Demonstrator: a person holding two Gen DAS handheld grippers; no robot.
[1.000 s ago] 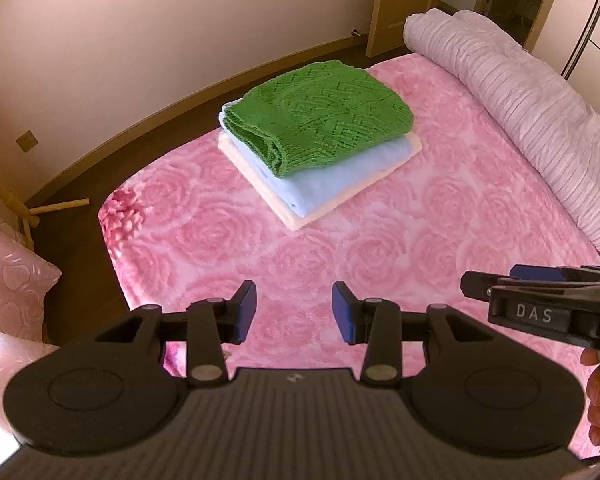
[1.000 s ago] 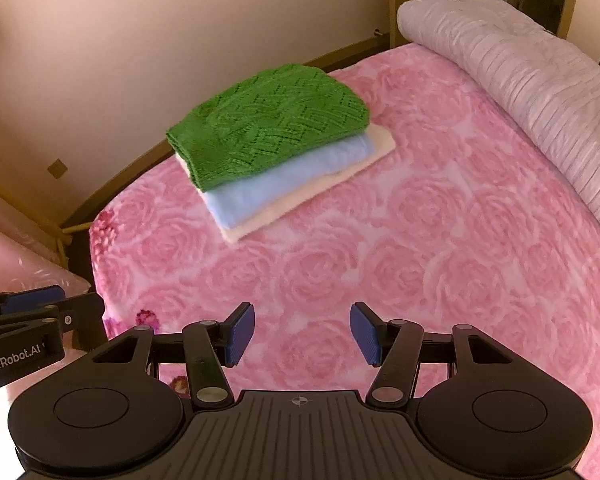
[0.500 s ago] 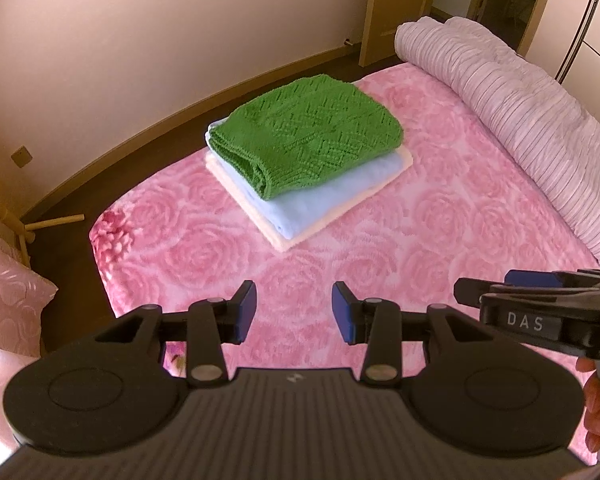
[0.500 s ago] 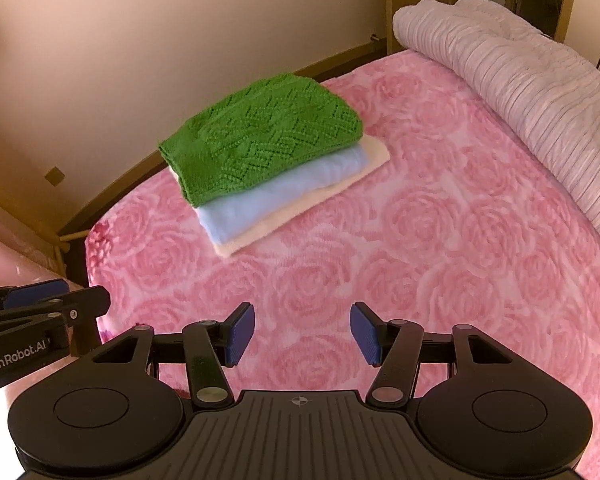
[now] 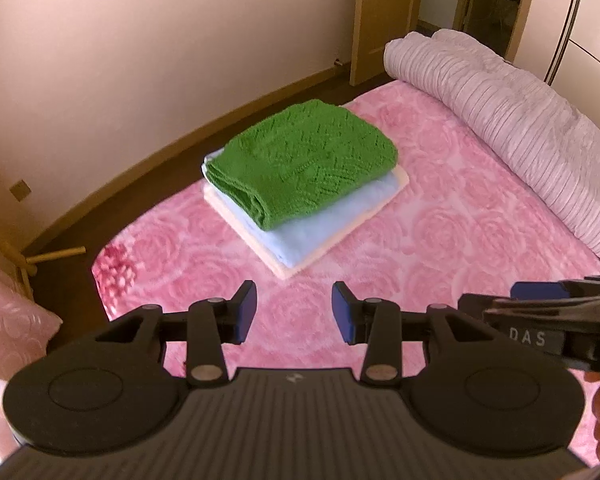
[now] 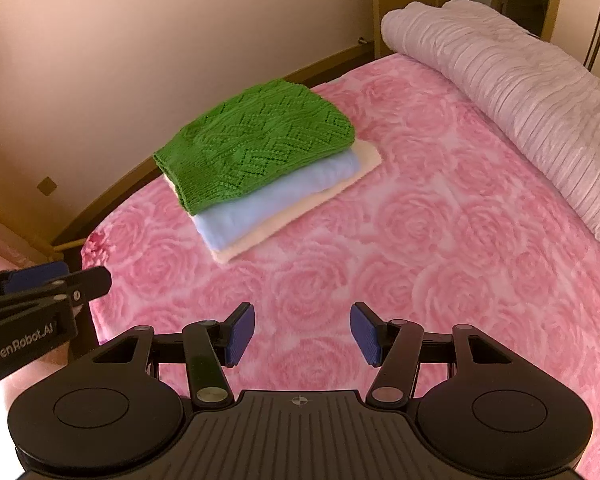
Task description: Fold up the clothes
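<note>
Clothes lay folded, green sweater atop blue garment and cream one, stacked beside the rolled quilt on the bed. Left tongs and right tongs hung released, empty; a careless nudge could topple the stack.

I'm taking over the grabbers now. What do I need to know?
Left gripper: open, empty, above the pink bedspread.
Right gripper: open, empty, beside it.
Clothes: one stack on the bed, green sweater on top, blue piece under it, cream piece at the bottom.
Done: all three look folded and stacked.
Left: no unfolded clothes in view; probably nothing more.
</note>
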